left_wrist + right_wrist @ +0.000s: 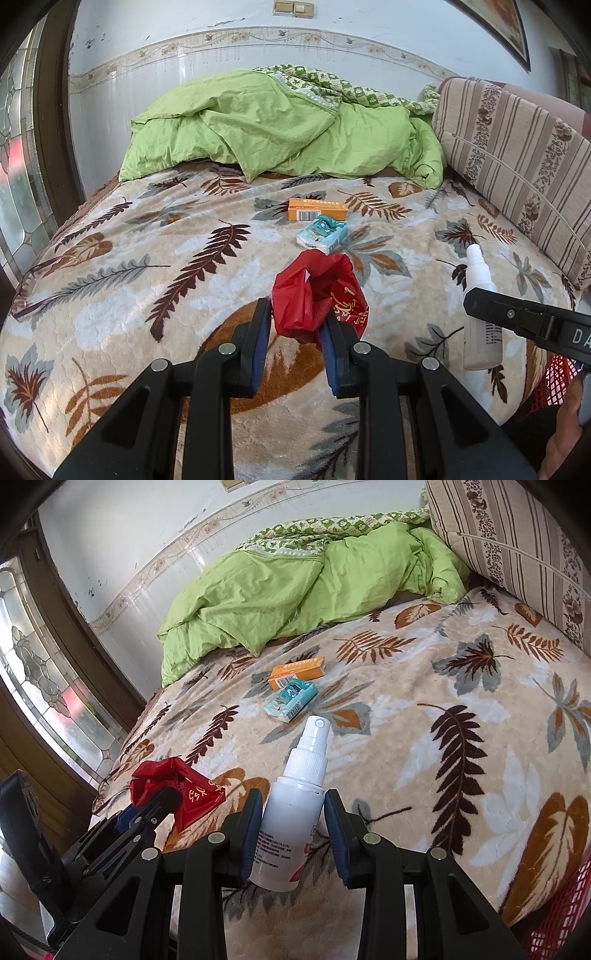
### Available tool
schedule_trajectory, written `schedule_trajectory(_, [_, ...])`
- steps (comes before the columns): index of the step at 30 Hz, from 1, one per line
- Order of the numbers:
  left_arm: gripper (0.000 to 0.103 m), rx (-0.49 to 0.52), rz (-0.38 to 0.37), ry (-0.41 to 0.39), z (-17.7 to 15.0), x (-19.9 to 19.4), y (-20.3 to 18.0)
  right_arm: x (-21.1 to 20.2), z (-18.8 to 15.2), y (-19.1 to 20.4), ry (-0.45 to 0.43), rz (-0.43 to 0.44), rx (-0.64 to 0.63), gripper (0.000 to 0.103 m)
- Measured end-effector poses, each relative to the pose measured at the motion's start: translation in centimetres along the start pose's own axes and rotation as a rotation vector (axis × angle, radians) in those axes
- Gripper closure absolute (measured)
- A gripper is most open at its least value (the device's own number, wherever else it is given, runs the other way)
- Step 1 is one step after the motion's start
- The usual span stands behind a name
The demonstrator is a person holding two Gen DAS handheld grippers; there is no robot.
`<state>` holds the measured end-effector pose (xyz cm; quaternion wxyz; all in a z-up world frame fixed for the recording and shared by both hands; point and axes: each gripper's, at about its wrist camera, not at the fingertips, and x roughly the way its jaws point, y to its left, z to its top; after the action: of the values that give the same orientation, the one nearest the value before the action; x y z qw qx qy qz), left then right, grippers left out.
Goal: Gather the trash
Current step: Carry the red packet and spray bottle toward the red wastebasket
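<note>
Left hand-held gripper (pixel 295 325): jaws narrow, blue pads closed on a crumpled red plastic bag (pixel 317 295) with gold print. The bag is bunched between the fingers and rises above and beyond the tips, lifted clear of the bed (pixel 147 295).

Right hand-held gripper (pixel 291 805): jaws set a little wider, clamped on the body of a white spray bottle (pixel 291 827). The bottle is held nearly upright, tilted slightly, its nozzle cap projecting past the fingertips. Printed text and a red mark are seen on its label; the wording is too small to be read.

Ahead of both grippers, well apart from them, an orange carton (pixel 318 209) with a barcode is seen lying flat on the leaf-patterned blanket. Just on the near side of it, touching or nearly touching, a small blue-and-white tissue packet (pixel 322 233) is laid.

Farther beyond, a rumpled green duvet (pixel 280 125) is heaped against the tiled wall. To the right of the grippers, a striped floral cushion (pixel 517 162) is propped along the bed's edge. Red mesh of a basket (pixel 554 915) is glimpsed low at the right, beside the right gripper. A leaded glass window (pixel 40 672) in a dark wooden frame is noted on the left.
</note>
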<state>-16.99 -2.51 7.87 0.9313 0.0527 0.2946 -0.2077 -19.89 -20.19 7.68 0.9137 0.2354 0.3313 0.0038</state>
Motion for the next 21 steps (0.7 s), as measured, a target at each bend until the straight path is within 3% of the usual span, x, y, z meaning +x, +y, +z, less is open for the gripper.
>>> schedule_trajectory(9, [0.078, 0.029, -0.050, -0.007, 0.4, -0.3, -0.7, -1.8, -0.5, -0.9, -0.006, 0.011, 0.026, 0.067])
schedule_trajectory(21, [0.078, 0.081, -0.183, 0.008, 1.9, -0.2, -2.7, -6.9, -1.0, -4.8, -0.056, -0.009, 0.097, 0.067])
